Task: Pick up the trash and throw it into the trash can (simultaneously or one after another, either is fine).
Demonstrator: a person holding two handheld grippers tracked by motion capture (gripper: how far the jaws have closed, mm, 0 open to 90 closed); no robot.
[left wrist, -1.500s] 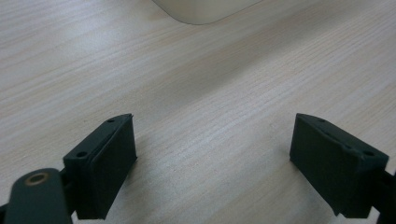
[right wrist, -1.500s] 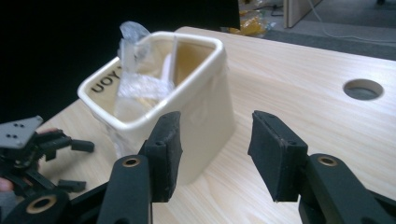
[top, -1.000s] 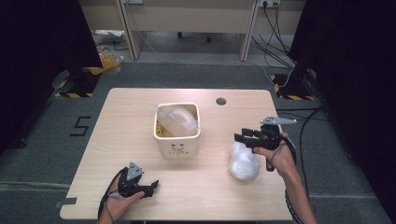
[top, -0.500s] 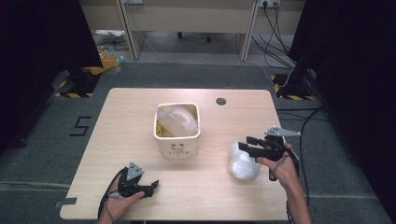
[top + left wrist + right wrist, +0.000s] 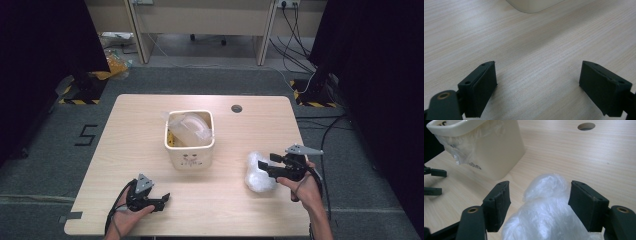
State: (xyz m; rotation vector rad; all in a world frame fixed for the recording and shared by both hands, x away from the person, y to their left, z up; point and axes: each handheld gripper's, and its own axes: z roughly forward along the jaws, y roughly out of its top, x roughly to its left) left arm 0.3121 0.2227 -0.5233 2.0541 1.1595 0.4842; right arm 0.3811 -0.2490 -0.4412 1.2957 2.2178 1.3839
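My right gripper (image 5: 267, 165) lies level, pointing sideways, its jaws just opened wide around the crumpled plastic bag (image 5: 546, 207) on the worktop (image 5: 150, 120), not visibly pressing it. My left gripper (image 5: 539, 82) rests low, jaws wide, with nothing between them.

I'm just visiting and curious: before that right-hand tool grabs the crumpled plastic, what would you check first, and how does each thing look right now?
1. Crumpled clear plastic bag lies between the right tool's jaws: ok.
2. Jaws wide enough: ok; they have just been opening, left pad apart from the bag.
3. Right pad apart too: cannot tell.
4. Cream plastic bin upright, top open: ok.
5. Room in the bin: cannot tell; a clear liner bulges inside.
6. Left tool open, nothing between its jaws, apart from the bin on the light wooden table: ok.
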